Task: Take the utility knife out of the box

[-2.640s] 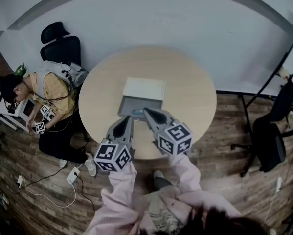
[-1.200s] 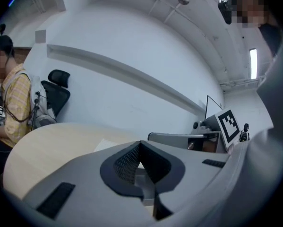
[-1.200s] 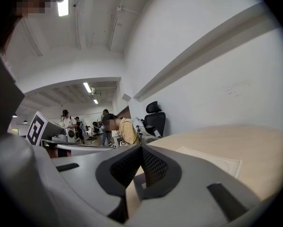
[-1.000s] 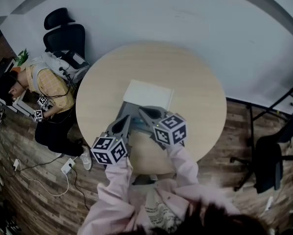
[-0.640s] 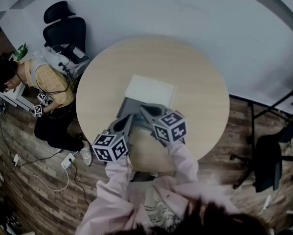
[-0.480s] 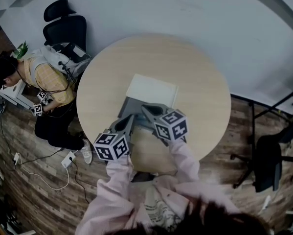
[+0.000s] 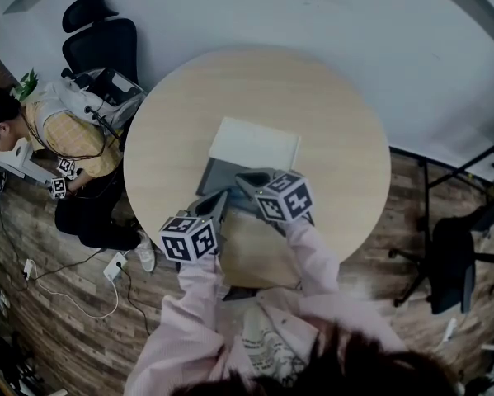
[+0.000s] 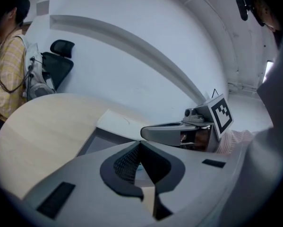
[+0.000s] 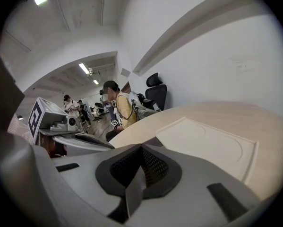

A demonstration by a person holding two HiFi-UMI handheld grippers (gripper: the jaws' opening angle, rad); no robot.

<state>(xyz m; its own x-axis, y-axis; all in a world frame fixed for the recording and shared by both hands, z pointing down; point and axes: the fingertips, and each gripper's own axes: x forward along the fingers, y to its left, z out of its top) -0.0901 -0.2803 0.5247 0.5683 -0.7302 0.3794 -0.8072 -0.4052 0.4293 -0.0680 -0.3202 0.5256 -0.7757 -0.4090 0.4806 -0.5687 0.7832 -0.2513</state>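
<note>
1. Head view: a round wooden surface (image 7: 312, 114) carries an open box (image 7: 218, 173), a grey tray with its white lid (image 7: 255, 143) lying flat just behind it.
2. The left hand-held gripper (image 7: 216, 198) and the right hand-held gripper (image 7: 245, 180) reach in side by side. Their tips are over the near edge of the grey tray.
3. Left gripper view: the left hand-held gripper's jaws are narrow, tips together, with nothing gripped. The tray lies just ahead of them.
4. Right gripper view: the right hand-held gripper's jaws are likewise pressed together and empty. The white lid spreads out just beyond the tips.
5. The utility knife cannot be made out in any view, because the hand-held grippers cover the near part of the tray.
6. A seated person (image 7: 65, 139) is on the floor side left of the surface, beside a black office chair (image 7: 98, 40).
</note>
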